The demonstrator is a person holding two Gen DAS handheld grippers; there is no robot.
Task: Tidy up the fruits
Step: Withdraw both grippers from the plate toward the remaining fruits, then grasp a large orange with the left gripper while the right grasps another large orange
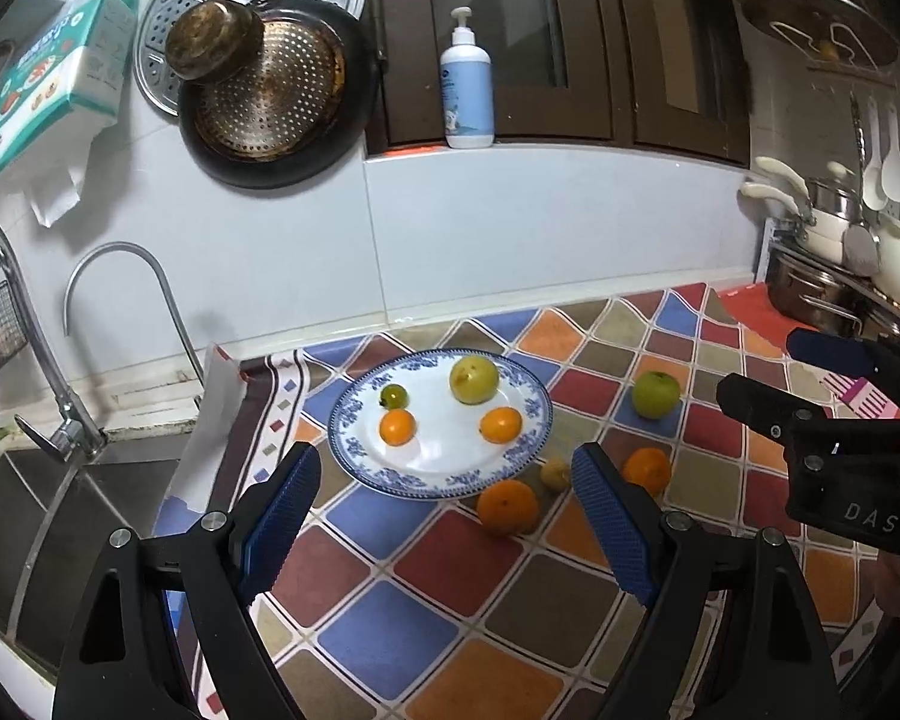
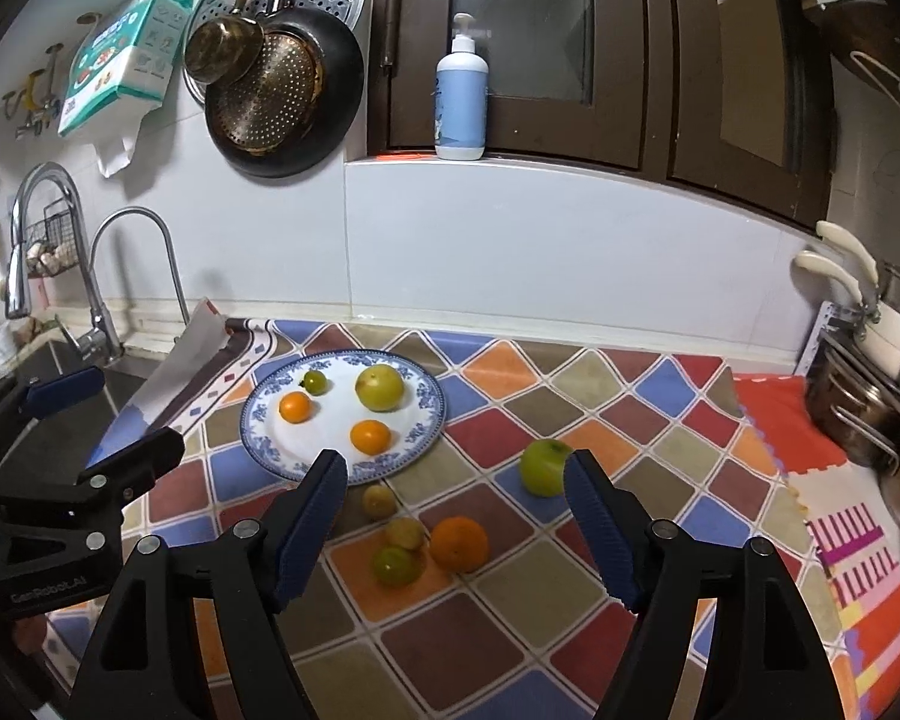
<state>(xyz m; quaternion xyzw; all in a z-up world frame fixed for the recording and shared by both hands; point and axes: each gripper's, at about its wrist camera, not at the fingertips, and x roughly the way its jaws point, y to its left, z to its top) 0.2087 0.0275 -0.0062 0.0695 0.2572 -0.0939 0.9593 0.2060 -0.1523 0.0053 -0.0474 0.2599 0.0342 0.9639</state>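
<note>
A blue-rimmed white plate (image 1: 354, 450) (image 2: 258, 426) sits on the checkered mat. It holds a yellow-green apple (image 1: 474, 380) (image 2: 379, 388), two oranges (image 1: 500, 425) (image 1: 398, 427) and a small green fruit (image 1: 393, 396). On the mat lie a green apple (image 1: 655, 394) (image 2: 543, 467), an orange (image 1: 507, 506) (image 2: 459, 543), another orange (image 1: 647, 470), and small yellowish fruits (image 2: 380, 500) (image 2: 395, 565). My left gripper (image 1: 444, 516) is open and empty, just in front of the plate. My right gripper (image 2: 456, 525) is open and empty, above the loose fruits.
A sink (image 1: 60, 516) with taps (image 1: 120, 312) lies left of the mat. Pots (image 1: 834, 276) stand on a rack at the right. Pans (image 1: 270, 96) hang on the wall. A soap bottle (image 1: 465, 84) stands on the sill.
</note>
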